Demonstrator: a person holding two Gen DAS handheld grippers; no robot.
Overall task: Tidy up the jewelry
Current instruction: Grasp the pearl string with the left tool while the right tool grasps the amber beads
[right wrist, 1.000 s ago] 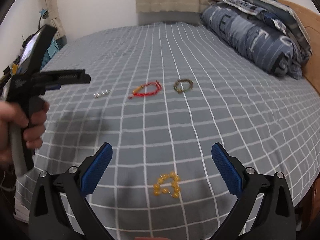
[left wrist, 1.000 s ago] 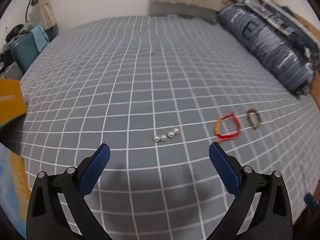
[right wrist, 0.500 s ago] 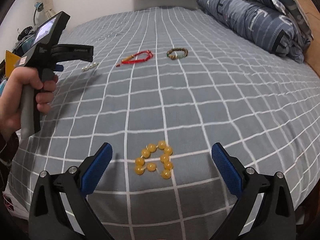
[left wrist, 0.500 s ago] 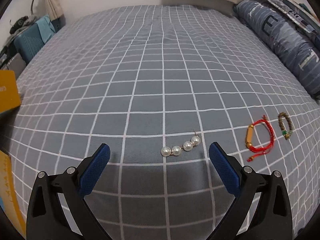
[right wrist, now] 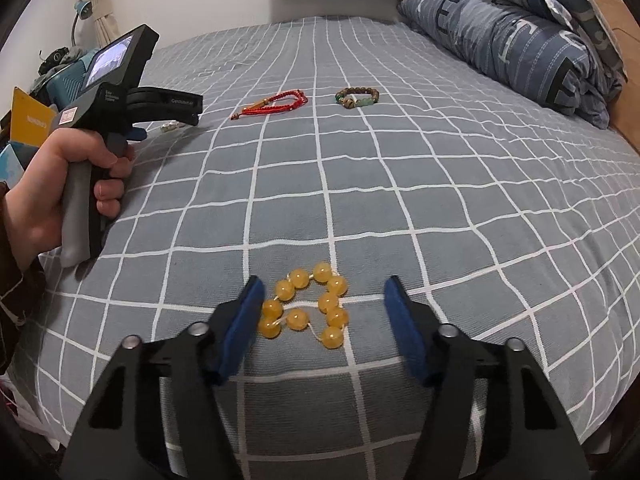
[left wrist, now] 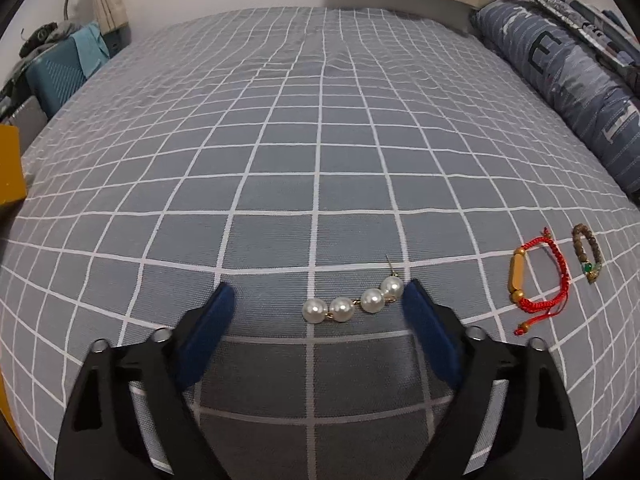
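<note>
Far left, our left hand (right wrist: 60, 184) grips the handle of the left hand-held gripper (left wrist: 316, 300), low over the bed (left wrist: 320, 140) with its grey checked cover. Its jaws are closing with the pearl strand (left wrist: 352, 302) lying flat between them; the right pad sits just beside the end pearl, and we cannot tell whether it touches, while the left pad stands clear, so nothing is grasped. Moving right, the red cord bracelet (left wrist: 538, 276) lies on the cover, and just beyond it the brown bead bracelet (left wrist: 588, 254). Nearer us, the right hand-held gripper (right wrist: 324, 308) is closing too, with the yellow bead bracelet (right wrist: 308, 306) on the cover between its blue pads: the left pad is right against the beads, the right pad is still apart, no grip. Far right, a folded blue quilt (right wrist: 512, 40) rests against the wooden headboard (right wrist: 616, 40)
</note>
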